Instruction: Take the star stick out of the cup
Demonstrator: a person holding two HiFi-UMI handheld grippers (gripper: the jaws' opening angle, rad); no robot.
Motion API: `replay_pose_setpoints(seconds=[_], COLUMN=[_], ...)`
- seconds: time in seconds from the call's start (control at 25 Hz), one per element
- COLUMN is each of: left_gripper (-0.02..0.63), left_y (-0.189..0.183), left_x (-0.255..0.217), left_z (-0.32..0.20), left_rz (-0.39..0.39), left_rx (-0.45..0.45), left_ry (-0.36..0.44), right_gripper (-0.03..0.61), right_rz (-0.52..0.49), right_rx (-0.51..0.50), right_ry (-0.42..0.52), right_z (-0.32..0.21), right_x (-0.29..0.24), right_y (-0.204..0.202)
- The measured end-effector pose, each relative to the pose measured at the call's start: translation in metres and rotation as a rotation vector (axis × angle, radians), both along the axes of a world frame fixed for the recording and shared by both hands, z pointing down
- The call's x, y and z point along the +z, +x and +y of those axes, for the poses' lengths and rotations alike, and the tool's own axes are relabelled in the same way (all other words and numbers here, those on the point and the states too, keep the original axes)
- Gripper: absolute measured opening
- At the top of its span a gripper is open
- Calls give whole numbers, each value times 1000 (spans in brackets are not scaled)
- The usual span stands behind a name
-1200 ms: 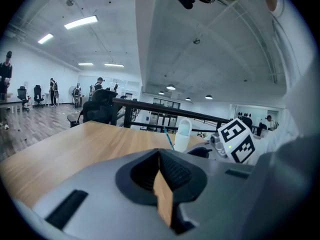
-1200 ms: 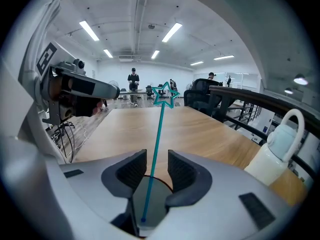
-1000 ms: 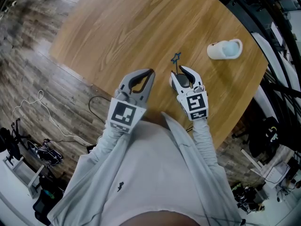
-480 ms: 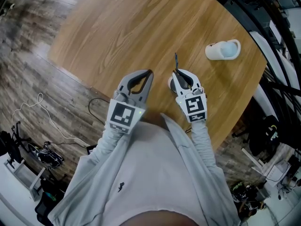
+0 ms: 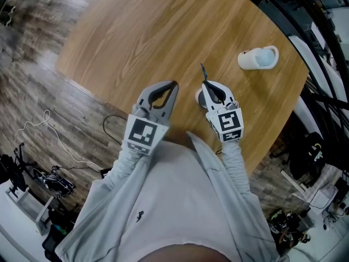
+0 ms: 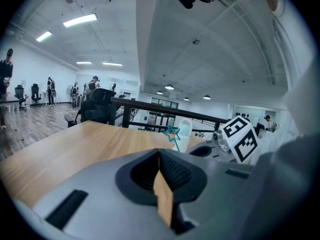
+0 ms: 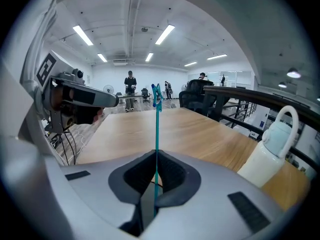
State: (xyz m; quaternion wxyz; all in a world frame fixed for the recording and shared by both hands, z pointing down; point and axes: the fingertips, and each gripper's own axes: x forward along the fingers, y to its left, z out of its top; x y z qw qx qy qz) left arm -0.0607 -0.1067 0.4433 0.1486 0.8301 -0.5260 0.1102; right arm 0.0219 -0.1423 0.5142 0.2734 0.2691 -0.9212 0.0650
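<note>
The star stick (image 5: 203,72) is a thin teal rod with a small blue star on top. It stands upright between the jaws of my right gripper (image 5: 206,85), which are closing tight on it over the wooden table (image 5: 147,31). In the right gripper view the rod (image 7: 156,134) runs straight up from the pinched jaws of the right gripper (image 7: 155,158) to the star. A white cup (image 5: 258,57) with a handle sits apart at the far right. My left gripper (image 5: 174,84) hovers beside it on the left, shut and empty; its own view shows the star (image 6: 172,134).
The table's front edge runs just under both grippers, with dark plank floor (image 5: 49,91) and a loose white cable (image 5: 41,124) to the left. A black railing (image 5: 305,15) borders the table's far right. People stand far off in the room (image 7: 130,86).
The right jaws were open around the stick a second ago and have closed on it. The star has turned edge-on and shifted slightly. The left gripper has stayed put.
</note>
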Motion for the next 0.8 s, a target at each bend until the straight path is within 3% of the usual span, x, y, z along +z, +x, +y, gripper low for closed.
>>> replay_pose_setpoints(seconds=[0.8], left_gripper=[20], left_y=[-4], left_x=[-14], left_z=[-4], left_rz=[-2], left_rx=[49], left_ry=[38], right_gripper=[21], right_rz=[-28], right_rx=[48], right_ry=[22], right_z=[4], right_x=[-22], right_y=[-3])
